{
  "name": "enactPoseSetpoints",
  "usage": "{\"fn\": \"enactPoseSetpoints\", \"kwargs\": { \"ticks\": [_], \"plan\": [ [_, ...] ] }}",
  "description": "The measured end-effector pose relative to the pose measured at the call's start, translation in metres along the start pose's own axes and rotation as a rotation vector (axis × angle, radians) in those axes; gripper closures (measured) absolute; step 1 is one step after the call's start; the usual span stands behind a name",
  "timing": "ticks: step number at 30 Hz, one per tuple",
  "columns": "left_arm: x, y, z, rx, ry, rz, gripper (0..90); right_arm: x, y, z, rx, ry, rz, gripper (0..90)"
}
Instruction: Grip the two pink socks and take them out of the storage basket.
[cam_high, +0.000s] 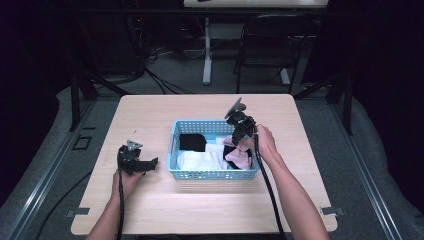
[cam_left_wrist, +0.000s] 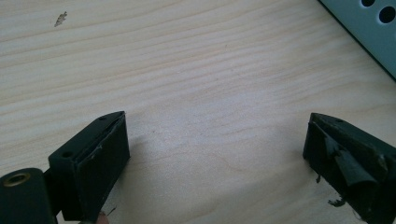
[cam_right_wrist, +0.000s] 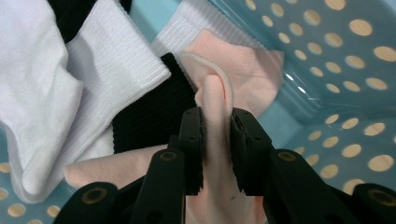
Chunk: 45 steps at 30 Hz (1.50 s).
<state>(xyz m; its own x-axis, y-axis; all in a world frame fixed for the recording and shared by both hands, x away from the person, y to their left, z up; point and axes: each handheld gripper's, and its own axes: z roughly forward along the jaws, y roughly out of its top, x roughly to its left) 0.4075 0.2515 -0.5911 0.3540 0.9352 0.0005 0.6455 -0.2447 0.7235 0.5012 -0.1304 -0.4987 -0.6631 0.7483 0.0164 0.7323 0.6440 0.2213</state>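
1. High view: we see a light wood table (cam_high: 150, 115) with a blue perforated basket (cam_high: 215, 174) near its middle. The basket holds socks: a black sock (cam_high: 192, 142) at the back left, a white sock (cam_high: 197, 161) at the front, and a pink sock (cam_high: 239, 158) at the right end. The right gripper (cam_high: 235, 141) reaches down into the basket's right end, right over the pink sock, with the person's right hand (cam_high: 264, 142) at the basket's right wall. The left gripper (cam_high: 150, 163) rests low on the table, just left of the basket and apart from it, jaws pointing toward the basket.

2. Left gripper view: we see the two jaws standing wide apart over bare wood, nothing between them. A corner of the basket (cam_left_wrist: 369, 28) shows top right, clear of the jaws. State: open and empty.

3. Right gripper view: the jaws are pinched on a raised fold of the pink sock (cam_right_wrist: 212, 100), pads pressing the fabric from both sides. The sock lies inside the basket (cam_right_wrist: 345, 56), close to its dotted wall. A black sock (cam_right_wrist: 152, 114) sits just left of the fold, touching it, with the white sock (cam_right_wrist: 70, 79) further left. State: clamped on the pink sock.
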Motion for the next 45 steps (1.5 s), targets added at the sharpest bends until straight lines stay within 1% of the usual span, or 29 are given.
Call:
{"fn": "enactPoseSetpoints", "kwargs": {
  "ticks": [1, 3, 7, 9, 12, 13, 14, 15, 16, 17, 19, 20, 23, 24, 26, 27, 28, 30, 31, 33, 34, 38, 39, 40, 41, 42, 44, 45],
  "plan": [
    [0.0, 0.0, 0.0, -0.002, 0.001, 0.0, 6.8, 0.0, -0.001, -0.002, -0.014, 0.0, 0.005, 76.9],
    [0.0, 0.0, 0.0, 0.0, 0.0, 0.0, 6.8, 0.0, -0.002, -0.005, -0.019, -0.003, 0.005, 78.1],
    [0.0, 0.0, 0.0, 0.001, -0.001, 0.0, 6.8, 0.0, -0.004, -0.01, -0.04, -0.006, 0.005, 78.6],
    [0.0, 0.0, 0.0, 0.001, 0.0, 0.0, 6.9, 0.001, -0.006, -0.015, -0.053, -0.009, 0.005, 79.0],
    [0.0, 0.0, 0.0, 0.001, 0.0, 0.0, 6.8, 0.001, -0.007, -0.018, -0.057, -0.008, 0.003, 79.0],
    [0.0, 0.0, 0.0, 0.0, 0.0, 0.0, 6.8, 0.002, -0.008, -0.02, -0.054, -0.014, -0.006, 79.1],
    [0.0, 0.0, 0.0, 0.001, 0.0, 0.0, 6.8, 0.002, -0.008, -0.022, -0.057, -0.013, -0.007, 79.0],
    [0.0, 0.0, 0.0, 0.0, 0.0, 0.0, 6.9, 0.003, -0.009, -0.024, -0.063, -0.005, 0.002, 79.1],
    [0.0, 0.0, 0.0, 0.0, 0.0, 0.0, 6.8, 0.002, -0.01, -0.026, -0.069, 0.002, 0.001, 79.1],
    [0.0, 0.0, 0.0, 0.0, 0.0, 0.001, 6.9, 0.002, -0.01, -0.028, -0.071, 0.006, -0.001, 79.1],
    [0.0, 0.0, 0.0, 0.001, 0.0, 0.0, 6.8, 0.004, -0.01, -0.037, -0.1, 0.018, 0.003, 79.2],
    [0.0, 0.0, 0.0, 0.001, 0.0, 0.0, 6.8, 0.004, -0.01, -0.037, -0.1, 0.018, 0.003, 79.2],
    [0.0, 0.0, 0.0, 0.001, 0.0, 0.0, 6.8, 0.007, -0.01, -0.047, -0.12, 0.025, -0.001, 79.2],
    [0.0, 0.0, 0.0, 0.001, 0.0, 0.0, 6.9, 0.008, -0.01, -0.05, -0.123, 0.018, -0.012, 79.2],
    [0.0, 0.0, 0.0, 0.0, 0.0, 0.0, 6.8, 0.009, -0.011, -0.055, -0.121, 0.019, -0.012, 79.2],
    [0.0, 0.0, 0.0, 0.0, 0.0, 0.0, 6.8, 0.009, -0.011, -0.057, -0.12, 0.02, -0.019, 79.2],
    [0.0, 0.0, 0.0, 0.001, -0.001, 0.0, 6.8, 0.01, -0.011, -0.058, -0.131, 0.022, -0.013, 79.2],
    [0.0, 0.0, 0.0, 0.001, -0.001, 0.001, 6.9, 0.011, -0.012, -0.062, -0.123, 0.024, -0.022, 79.1],
    [0.0, 0.0, 0.0, 0.001, -0.001, 0.001, 6.8, 0.011, -0.012, -0.064, -0.121, 0.033, -0.03, 79.1],
    [0.0, 0.0, 0.0, 0.001, -0.001, 0.001, 6.8, 0.011, -0.013, -0.068, -0.133, 0.041, -0.018, 79.1],
    [0.0, 0.0, 0.0, 0.0, 0.0, 0.001, 6.8, 0.011, -0.013, -0.068, -0.133, 0.041, -0.018, 79.1],
    [0.0, 0.0, 0.0, 0.001, -0.001, 0.0, 6.8, 0.012, -0.015, -0.076, -0.142, 0.038, -0.027, 79.1],
    [0.0, 0.0, 0.0, 0.001, -0.001, 0.0, 6.8, 0.013, -0.017, -0.082, -0.153, 0.04, -0.027, 79.1],
    [0.0, 0.0, 0.0, 0.001, 0.0, 0.001, 6.8, 0.013, -0.017, -0.082, -0.153, 0.04, -0.027, 79.1],
    [0.0, 0.0, 0.0, 0.001, 0.0, 0.001, 6.8, 0.013, -0.017, -0.085, -0.156, 0.039, -0.034, 79.1],
    [0.0, 0.0, 0.0, 0.001, 0.0, 0.0, 6.8, 0.013, -0.018, -0.088, -0.164, 0.044, -0.03, 79.1],
    [0.0, 0.0, 0.0, 0.0, 0.0, 0.001, 6.8, 0.014, -0.019, -0.096, -0.171, 0.048, -0.035, 79.0],
    [0.0, 0.0, 0.0, 0.0, 0.0, 0.001, 6.9, 0.015, -0.02, -0.103, -0.187, 0.051, -0.034, 78.9]
  ]
}}
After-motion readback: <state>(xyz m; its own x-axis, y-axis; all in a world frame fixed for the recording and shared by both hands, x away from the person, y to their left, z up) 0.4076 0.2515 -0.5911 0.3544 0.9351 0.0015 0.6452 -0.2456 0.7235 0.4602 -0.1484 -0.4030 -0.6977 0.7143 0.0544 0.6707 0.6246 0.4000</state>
